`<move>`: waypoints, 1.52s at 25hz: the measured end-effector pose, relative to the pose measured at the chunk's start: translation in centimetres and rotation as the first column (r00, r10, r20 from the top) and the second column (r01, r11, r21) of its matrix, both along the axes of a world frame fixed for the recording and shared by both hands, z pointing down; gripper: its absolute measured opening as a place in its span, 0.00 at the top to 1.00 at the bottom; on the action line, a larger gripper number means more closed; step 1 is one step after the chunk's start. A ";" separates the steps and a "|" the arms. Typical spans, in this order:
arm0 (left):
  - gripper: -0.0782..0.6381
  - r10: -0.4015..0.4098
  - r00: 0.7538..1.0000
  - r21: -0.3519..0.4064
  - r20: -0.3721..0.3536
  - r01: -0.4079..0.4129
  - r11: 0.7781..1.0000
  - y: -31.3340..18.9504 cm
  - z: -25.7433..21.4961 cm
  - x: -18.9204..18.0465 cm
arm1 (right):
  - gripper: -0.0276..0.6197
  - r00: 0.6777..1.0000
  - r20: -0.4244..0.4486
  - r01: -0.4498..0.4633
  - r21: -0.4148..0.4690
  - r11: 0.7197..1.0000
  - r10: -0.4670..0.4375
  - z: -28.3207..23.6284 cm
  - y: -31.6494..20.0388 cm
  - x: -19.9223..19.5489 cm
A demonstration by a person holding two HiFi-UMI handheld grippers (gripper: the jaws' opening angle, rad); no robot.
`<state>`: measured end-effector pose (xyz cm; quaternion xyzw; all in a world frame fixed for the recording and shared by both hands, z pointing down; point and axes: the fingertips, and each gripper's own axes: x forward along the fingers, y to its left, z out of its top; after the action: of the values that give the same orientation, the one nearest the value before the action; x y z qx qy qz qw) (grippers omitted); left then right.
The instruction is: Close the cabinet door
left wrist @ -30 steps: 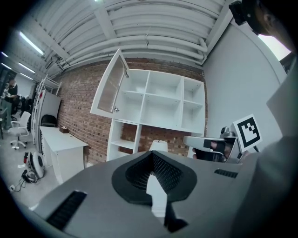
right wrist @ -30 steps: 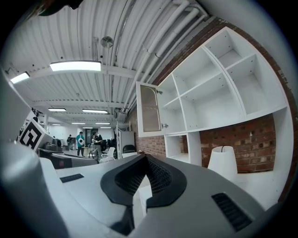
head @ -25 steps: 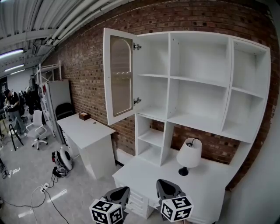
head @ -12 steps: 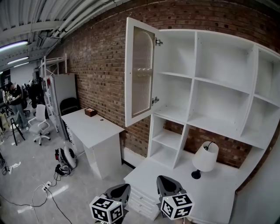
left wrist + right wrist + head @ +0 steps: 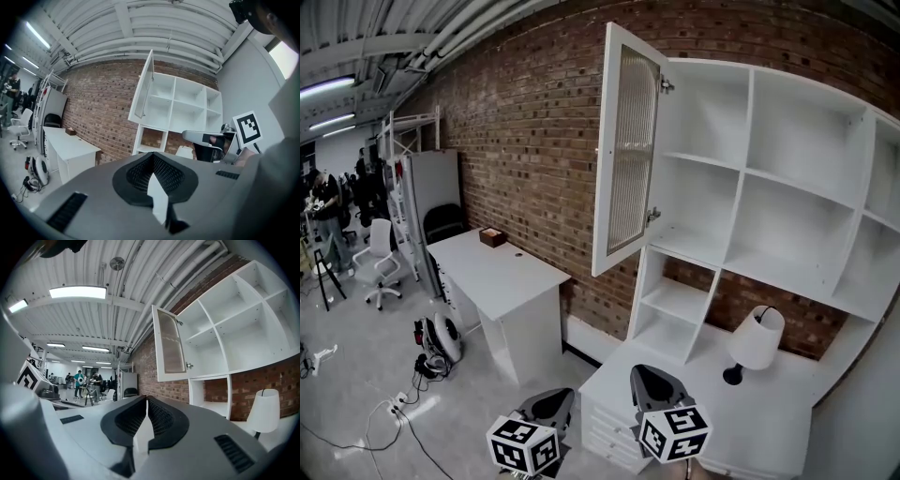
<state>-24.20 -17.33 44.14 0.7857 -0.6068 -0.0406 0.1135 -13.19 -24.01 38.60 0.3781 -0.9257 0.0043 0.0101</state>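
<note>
The white cabinet door (image 5: 628,155) with a ribbed glass pane hangs wide open from the left end of the white wall shelf unit (image 5: 769,187); it also shows in the left gripper view (image 5: 146,86) and in the right gripper view (image 5: 169,343). Both grippers are low in the head view, well short of the door and touching nothing. My left gripper (image 5: 551,403) has its jaws together and empty (image 5: 152,157). My right gripper (image 5: 652,381), beside it, is shut as well with nothing between the pads (image 5: 146,401).
Under the shelves stands a white desk with drawers (image 5: 614,389) bearing a white lamp (image 5: 757,342). A second white desk (image 5: 502,272) with a small brown box (image 5: 494,236) runs along the brick wall. Office chairs and people are far left; cables and gear lie on the floor.
The door and shelves have drawn nearer and slid right in the head view as I walked with both grippers. The door's angle is unchanged and both grippers stay shut.
</note>
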 end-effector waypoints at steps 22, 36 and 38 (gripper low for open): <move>0.88 0.053 0.998 0.006 0.022 -0.053 0.999 -1.9 -0.8 -2.8 | 0.78 0.999 0.013 -0.047 0.018 0.999 0.047 -2.4 -6.2 -6.8; 0.88 -0.001 1.000 0.004 0.027 0.001 1.000 -7.0 -3.2 -2.2 | 0.65 0.998 -0.009 -0.064 0.059 0.996 0.065 -7.5 -18.9 -13.2; 0.88 -0.016 1.000 0.007 0.026 0.016 1.000 -7.6 -3.2 -2.6 | 0.63 0.997 -0.016 -0.076 0.068 0.995 0.078 -7.8 -20.4 -14.1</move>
<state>-26.76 -24.89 40.91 0.7817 -0.6143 -0.0332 0.1023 -27.24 -44.42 30.75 0.4136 -0.9099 -0.0299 0.0059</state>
